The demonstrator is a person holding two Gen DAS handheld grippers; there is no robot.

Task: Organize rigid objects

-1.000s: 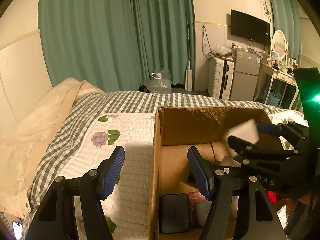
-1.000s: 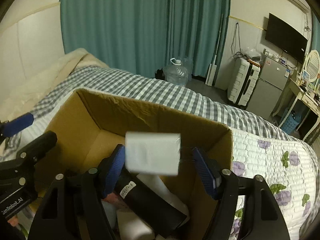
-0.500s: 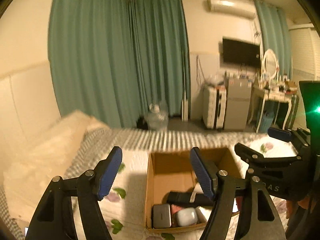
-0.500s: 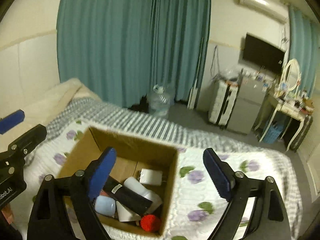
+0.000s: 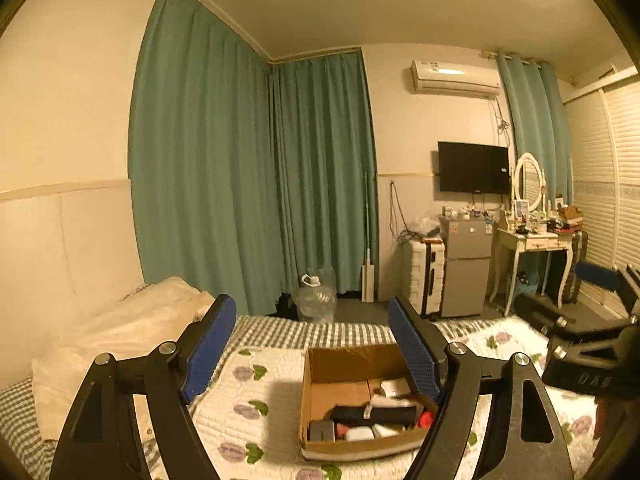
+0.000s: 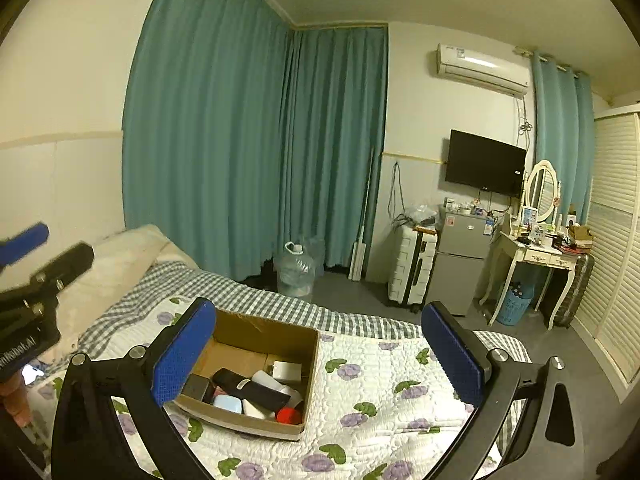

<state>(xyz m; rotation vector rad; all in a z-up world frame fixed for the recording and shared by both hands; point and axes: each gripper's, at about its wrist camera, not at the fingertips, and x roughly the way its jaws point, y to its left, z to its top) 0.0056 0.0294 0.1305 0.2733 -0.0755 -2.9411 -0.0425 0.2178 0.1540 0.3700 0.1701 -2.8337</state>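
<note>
An open cardboard box [image 5: 344, 364] [image 6: 256, 332] stands on the floral quilt of the bed. It holds several rigid items: a white block [image 6: 286, 371], a long black case [image 6: 250, 390], a grey box [image 5: 321, 430], a pale blue case [image 6: 227, 404] and a red object [image 6: 289, 415]. My left gripper [image 5: 310, 354] is open and empty, high above the bed, with the box below between its fingers. My right gripper [image 6: 316, 356] is open and empty, also high above the box. Each gripper shows at the edge of the other's view.
The bed has a checked blanket [image 6: 256, 300] and a cream pillow [image 5: 120, 336] at the left. Beyond it are green curtains [image 5: 248, 184], a water jug [image 6: 295, 270], a white suitcase [image 6: 412, 272], a small fridge [image 6: 460, 268] and a dressing table [image 6: 532, 256].
Both grippers have risen far up and back from the box. The white block that was between the right gripper's fingers a second ago now lies in the box.
</note>
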